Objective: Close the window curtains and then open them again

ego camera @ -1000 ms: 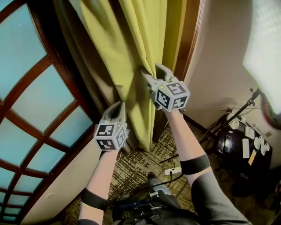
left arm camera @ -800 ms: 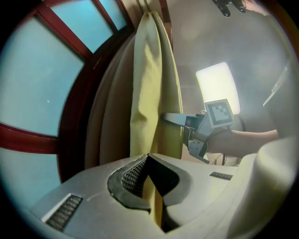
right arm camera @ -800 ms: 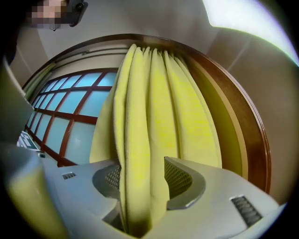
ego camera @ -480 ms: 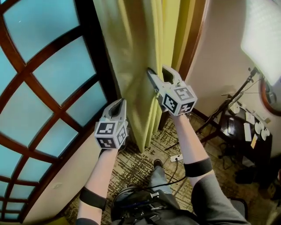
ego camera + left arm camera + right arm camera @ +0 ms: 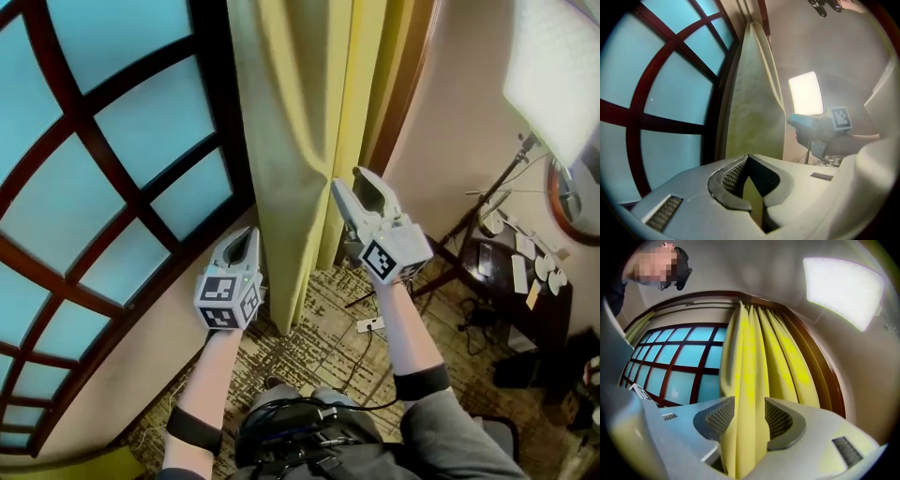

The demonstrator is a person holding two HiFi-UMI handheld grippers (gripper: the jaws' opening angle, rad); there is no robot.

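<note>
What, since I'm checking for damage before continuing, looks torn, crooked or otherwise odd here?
Nothing stands out. The curtain hangs in even folds, gathered beside the window, with no tear showing. The right tool grips a bunch of its folds.

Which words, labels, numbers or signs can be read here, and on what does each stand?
None can be read.
The left gripper and right gripper carry only black-and-white square markers, no letters.
The curtain is plain.
The white cards on the dark table are too small to read.
</note>
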